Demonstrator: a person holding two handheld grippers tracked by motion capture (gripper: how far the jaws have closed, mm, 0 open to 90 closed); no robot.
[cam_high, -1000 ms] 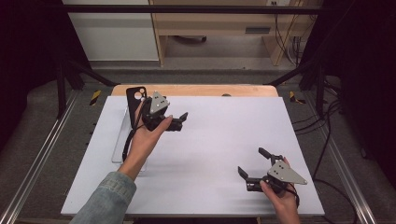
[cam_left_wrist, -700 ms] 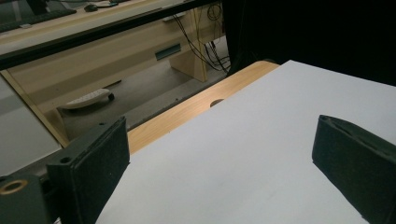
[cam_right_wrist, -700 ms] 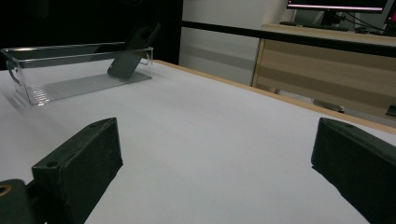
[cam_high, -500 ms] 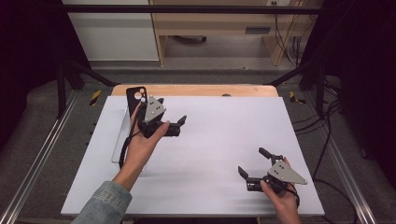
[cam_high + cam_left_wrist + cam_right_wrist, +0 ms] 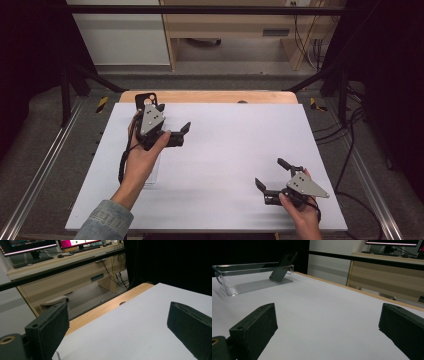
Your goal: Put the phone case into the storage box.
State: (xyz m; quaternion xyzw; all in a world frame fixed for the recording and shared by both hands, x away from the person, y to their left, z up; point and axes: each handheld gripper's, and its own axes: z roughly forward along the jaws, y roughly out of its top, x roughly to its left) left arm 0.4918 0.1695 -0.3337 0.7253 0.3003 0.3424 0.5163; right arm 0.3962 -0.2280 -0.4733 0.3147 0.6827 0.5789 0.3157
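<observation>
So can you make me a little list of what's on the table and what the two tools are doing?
surface: white table top
left tool: jaws wide open, nothing between them, held above the table's far left part
right tool: jaws wide open, nothing between them, near the table's front right
clear tray: stands on the table, open on top
dark phone case: leans tilted against the tray's far end, upper part above the rim
</observation>
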